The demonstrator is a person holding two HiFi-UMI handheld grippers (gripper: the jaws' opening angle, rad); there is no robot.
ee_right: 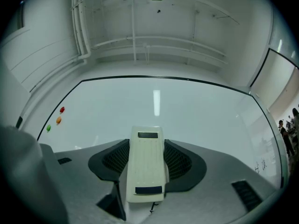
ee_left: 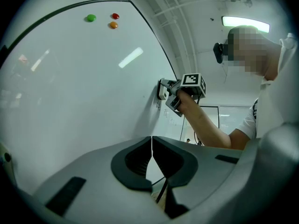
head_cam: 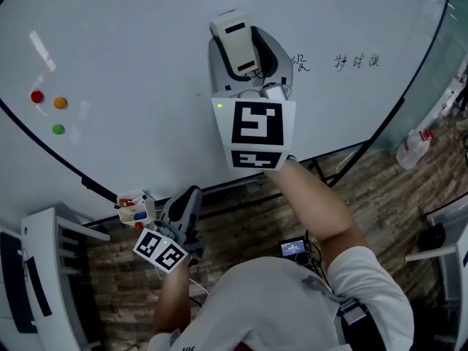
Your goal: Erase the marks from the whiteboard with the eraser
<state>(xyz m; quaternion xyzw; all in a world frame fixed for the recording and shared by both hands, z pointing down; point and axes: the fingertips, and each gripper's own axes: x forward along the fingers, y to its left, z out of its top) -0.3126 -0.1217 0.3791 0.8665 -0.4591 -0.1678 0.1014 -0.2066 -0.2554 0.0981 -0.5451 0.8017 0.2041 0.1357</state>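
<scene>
The right gripper (ee_right: 147,155) is clamping the eraser (ee_right: 146,171) between its two jaws, the pale block lying lengthwise along them with its far end sticking out past the tips. In the head view this gripper (head_cam: 245,53) is holding the eraser (head_cam: 235,39) up against the whiteboard (head_cam: 146,64). From the left gripper view the eraser (ee_left: 163,88) appears to be touching the board's surface. The marks (head_cam: 356,61) are sitting to the right of this gripper, near it but apart from the eraser, with a smaller scribble (head_cam: 300,63) lying closer in. Well off to its left, three magnets are sticking to the board: red (head_cam: 36,96), orange (head_cam: 60,102) and green (head_cam: 58,129).

The left gripper (ee_left: 151,155) is keeping its jaws together, only a thin slit showing between the pads and nothing sitting in it. In the head view it (head_cam: 186,203) is hanging low, below the board's bottom edge and well apart from the right gripper. Just beside it, on its left, a small holder (head_cam: 135,209) with red and blue items is sitting at the board's lower rim. Far to the right, a bottle (head_cam: 413,146) is standing beyond the board's edge.
</scene>
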